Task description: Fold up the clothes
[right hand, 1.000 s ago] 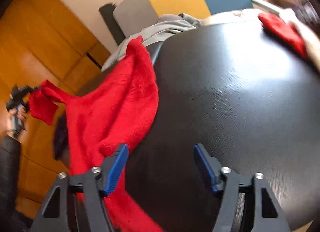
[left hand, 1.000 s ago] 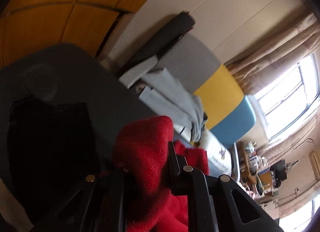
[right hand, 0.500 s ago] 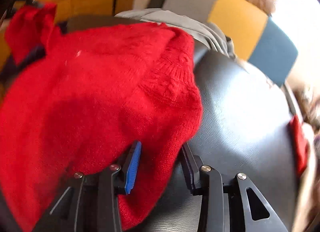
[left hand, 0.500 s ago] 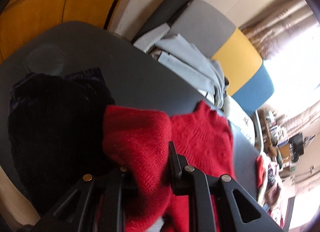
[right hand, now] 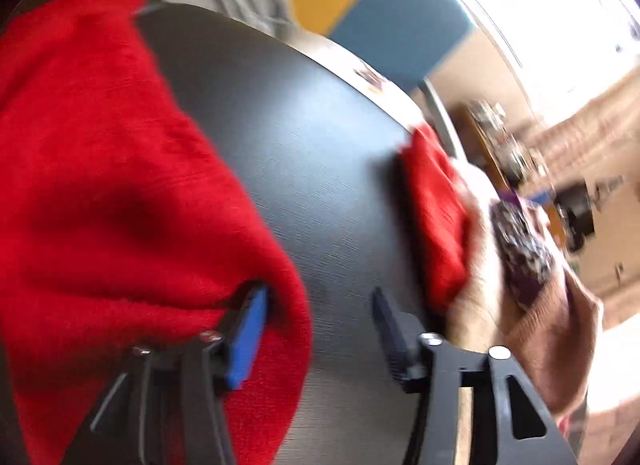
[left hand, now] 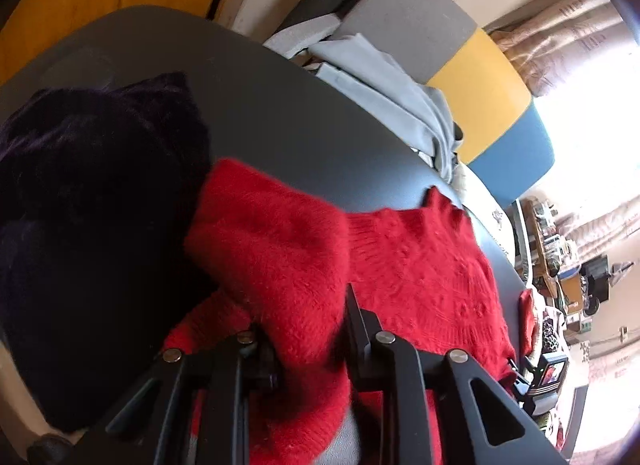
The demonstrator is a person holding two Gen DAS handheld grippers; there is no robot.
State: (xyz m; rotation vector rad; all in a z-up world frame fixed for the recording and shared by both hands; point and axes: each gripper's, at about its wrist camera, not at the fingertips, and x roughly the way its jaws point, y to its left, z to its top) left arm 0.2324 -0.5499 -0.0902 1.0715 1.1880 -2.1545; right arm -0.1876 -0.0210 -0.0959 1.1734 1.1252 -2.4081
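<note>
Your left gripper (left hand: 306, 329) is clamped on a thick fold of the red sweater (left hand: 420, 277); the fabric bulges up between both black fingers and hangs below them. Just beyond the clamped fold, the rest of the sweater lies spread across the dark table (left hand: 280, 117), with one pointed edge reaching toward the table's far rim. To the left of the fold, a black garment (left hand: 92, 201) rests on the table, touching the sweater along its near edge. Your right gripper (right hand: 320, 329) stands with its jaws apart: the blue-padded left finger (right hand: 246, 341) touches the sweater's edge (right hand: 120, 185), which drapes over and around it, while the right finger sits over bare tabletop (right hand: 320, 153) with nothing between the two. To the right of that gripper, at the table's edge, a second small red cloth (right hand: 436, 217) lies against a pile of pale and patterned fabrics (right hand: 520, 249); this area is blurred. Beyond the far rim of the table, grey clothing (left hand: 392, 101) is heaped on a sofa with grey, yellow and blue sections (left hand: 484, 105). Farther back, curtains (left hand: 560, 29) flank a bright window.
</note>
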